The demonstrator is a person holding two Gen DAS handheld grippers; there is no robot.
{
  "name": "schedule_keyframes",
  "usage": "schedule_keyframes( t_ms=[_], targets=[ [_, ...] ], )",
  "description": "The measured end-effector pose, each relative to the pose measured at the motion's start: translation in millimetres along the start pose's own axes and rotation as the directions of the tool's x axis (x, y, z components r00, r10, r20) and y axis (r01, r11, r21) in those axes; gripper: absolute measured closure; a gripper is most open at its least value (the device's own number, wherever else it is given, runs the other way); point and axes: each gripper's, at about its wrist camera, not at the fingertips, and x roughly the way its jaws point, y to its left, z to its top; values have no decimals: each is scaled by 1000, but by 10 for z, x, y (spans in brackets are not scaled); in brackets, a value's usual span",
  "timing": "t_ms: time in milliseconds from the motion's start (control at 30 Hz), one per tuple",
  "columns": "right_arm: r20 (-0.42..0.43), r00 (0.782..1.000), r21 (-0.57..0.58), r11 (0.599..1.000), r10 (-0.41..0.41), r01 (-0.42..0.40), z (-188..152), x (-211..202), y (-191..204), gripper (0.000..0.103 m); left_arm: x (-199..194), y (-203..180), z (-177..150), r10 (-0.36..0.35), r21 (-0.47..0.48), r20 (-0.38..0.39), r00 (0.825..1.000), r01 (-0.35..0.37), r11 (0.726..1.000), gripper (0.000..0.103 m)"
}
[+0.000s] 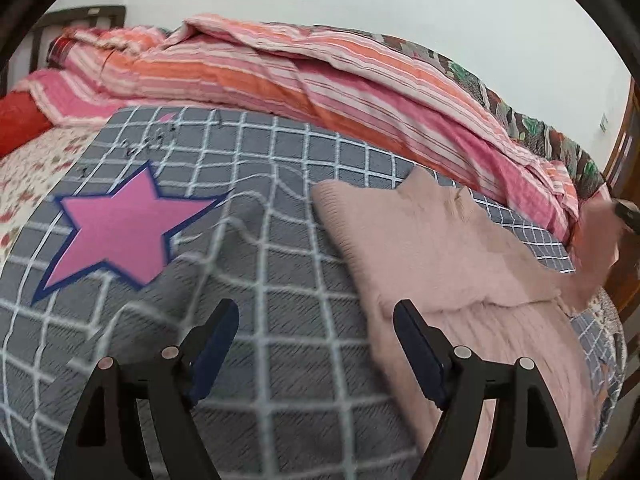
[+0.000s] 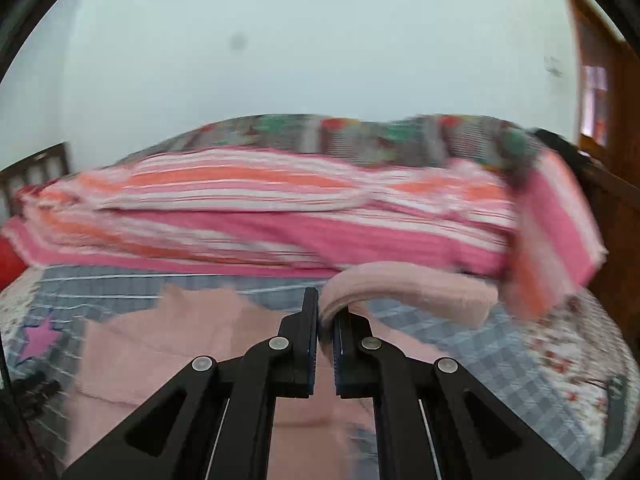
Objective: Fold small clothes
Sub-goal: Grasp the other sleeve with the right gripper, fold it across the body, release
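A pale pink knit sweater (image 1: 436, 248) lies on the grey checked blanket (image 1: 280, 264), partly folded. My left gripper (image 1: 316, 316) is open and empty, low over the blanket just left of the sweater's edge. My right gripper (image 2: 325, 308) is shut on the sweater's sleeve (image 2: 408, 284), which arches up and hangs to the right. The sweater's body (image 2: 168, 344) lies below and left of it. The right gripper also shows blurred at the far right of the left wrist view (image 1: 626, 214), holding the sleeve up.
A pink star (image 1: 120, 228) is printed on the blanket left of the sweater. A rolled pink and orange striped quilt (image 1: 320, 88) lies along the back of the bed, also in the right wrist view (image 2: 280, 208). Wooden furniture (image 2: 616, 208) stands at the right.
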Motion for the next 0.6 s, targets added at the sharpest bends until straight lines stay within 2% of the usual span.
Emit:
schedule_keyframes(
  t_ms=[100, 200, 300, 400, 433, 500, 533, 567, 600],
  targets=[
    [-28, 996, -38, 995, 87, -88, -54, 166, 615, 97, -129, 161, -46, 4, -34, -6, 1000, -5, 999, 25],
    [-64, 988, -79, 987, 138, -143, -275, 372, 1072, 97, -249, 288, -93, 7, -46, -2, 1000, -7, 999, 25],
    [-135, 979, -107, 980, 155, -170, -552, 615, 1372, 97, -321, 369, -140, 8, -52, -8, 1000, -9, 999, 24],
    [-193, 966, -103, 976, 170, -192, -744, 738, 1445, 97, -369, 386, -172, 3, -39, -22, 1000, -4, 999, 24],
    [-207, 959, -90, 972, 194, -216, -783, 765, 1439, 92, -375, 365, -176, 6, -30, -26, 1000, -7, 1000, 24],
    [-221, 948, -77, 965, 230, -252, -827, 783, 1431, 69, -385, 312, -182, 4, -14, -26, 1000, -4, 1000, 24],
    [-222, 944, -72, 961, 245, -267, -836, 768, 1414, 45, -382, 265, -186, 2, -5, -28, 1000, -2, 1000, 24],
    [-212, 943, -67, 959, 256, -275, -835, 730, 1383, 33, -383, 224, -195, -1, 0, -31, 1000, 1, 1000, 24],
    [-191, 945, -66, 957, 267, -284, -831, 668, 1340, 33, -382, 164, -213, -16, 5, -37, 999, 16, 1000, 24]
  ],
)
